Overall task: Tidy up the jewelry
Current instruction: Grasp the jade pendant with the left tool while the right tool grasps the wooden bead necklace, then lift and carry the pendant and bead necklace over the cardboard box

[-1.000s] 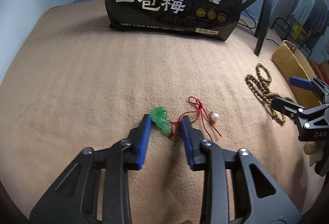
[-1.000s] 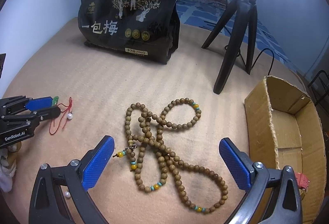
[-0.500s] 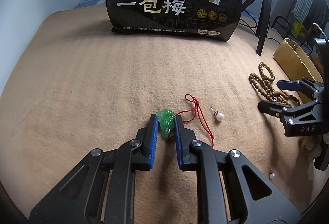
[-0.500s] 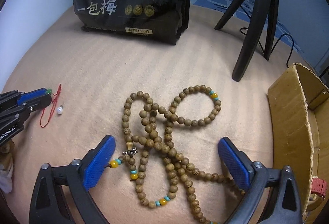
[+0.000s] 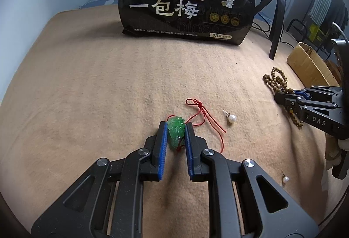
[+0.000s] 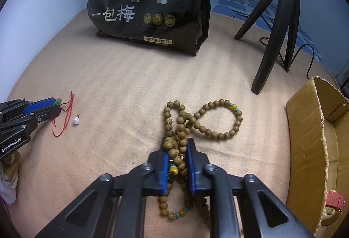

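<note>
Jade pendant point(image 5: 175, 133), glossy carved green lump, sits pinched between the left claw point(image 5: 176, 136) pads on the tan ribbed blanket point(image 5: 109, 89), long axis running along the fingers, away from the camera; its thin red cord point(image 5: 205, 117) trails right, toward a round pearl earring point(image 5: 231, 117). Right claw point(image 6: 177, 156) is clamped on bunched wooden bead strands point(image 6: 218, 120); loose loop of round beads lies beyond; torn cardboard box point(image 6: 309, 139) at right.

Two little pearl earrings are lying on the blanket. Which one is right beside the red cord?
The farther pearl earring, lying just right of the red cord. The other pearl earring lies alone, nearer the camera and further right.
</note>
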The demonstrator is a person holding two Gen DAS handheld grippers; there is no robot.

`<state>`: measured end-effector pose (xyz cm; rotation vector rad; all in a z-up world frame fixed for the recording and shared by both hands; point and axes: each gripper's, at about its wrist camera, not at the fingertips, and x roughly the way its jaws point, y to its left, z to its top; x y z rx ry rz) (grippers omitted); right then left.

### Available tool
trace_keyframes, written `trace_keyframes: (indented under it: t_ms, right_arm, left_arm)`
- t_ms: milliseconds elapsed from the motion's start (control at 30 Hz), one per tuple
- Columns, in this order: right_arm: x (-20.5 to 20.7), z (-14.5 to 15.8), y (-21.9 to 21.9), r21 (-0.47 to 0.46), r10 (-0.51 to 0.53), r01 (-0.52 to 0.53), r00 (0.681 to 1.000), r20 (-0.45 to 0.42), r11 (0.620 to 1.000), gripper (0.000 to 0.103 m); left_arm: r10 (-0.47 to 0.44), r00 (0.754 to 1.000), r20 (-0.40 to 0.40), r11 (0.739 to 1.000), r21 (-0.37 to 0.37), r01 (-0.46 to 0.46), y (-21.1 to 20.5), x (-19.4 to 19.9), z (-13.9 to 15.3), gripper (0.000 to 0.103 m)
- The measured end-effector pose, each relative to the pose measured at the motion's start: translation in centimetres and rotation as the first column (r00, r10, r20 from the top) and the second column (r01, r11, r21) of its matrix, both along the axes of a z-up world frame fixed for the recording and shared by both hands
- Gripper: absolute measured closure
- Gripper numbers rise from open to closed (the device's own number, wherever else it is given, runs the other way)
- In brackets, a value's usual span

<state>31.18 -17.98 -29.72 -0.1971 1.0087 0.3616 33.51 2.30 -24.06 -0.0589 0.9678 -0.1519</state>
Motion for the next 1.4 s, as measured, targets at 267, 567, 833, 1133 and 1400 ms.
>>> trace_keyframes:
  t_ms: [267, 567, 833, 1133, 1400]
  right_arm:
    - [-2.0, 1.2, 0.1, 0.023, -0.001, 0.001, 1.0, 0.007, 1.0, 0.092]
    - [-4.7, 4.9, -0.3, 0.081, 0.005, -0.01, 0.997, 0.071, 0.997, 0.092]
    - [-7.4, 8.5, -1.4, 0.108, -0.004, -0.009, 0.993, 0.121, 0.994, 0.092]
    - [-11.0, 13.0, -3.5, 0.119, -0.026, 0.004, 0.983, 0.182, 0.993, 0.092]
    - [-14.9, 17.1, -5.4, 0.116, -0.036, 0.007, 0.968, 0.247, 0.993, 0.092]
  left_arm:
    - [0.01, 0.999, 0.038, 1.0, 0.009, -0.01, 0.8, -1.4, 1.7, 0.089]
    - [0.013, 0.995, 0.096, 1.0, 0.008, -0.014, 1.3, -3.6, 5.5, 0.089]
    - [0.003, 0.988, 0.152, 1.0, 0.009, -0.004, 0.6, -6.2, 9.5, 0.089]
    - [-0.033, 0.978, 0.208, 0.999, 0.014, 0.031, -1.3, -9.1, 13.6, 0.089]
    - [-0.065, 0.966, 0.248, 0.998, 0.006, 0.066, -3.7, -11.1, 16.9, 0.089]
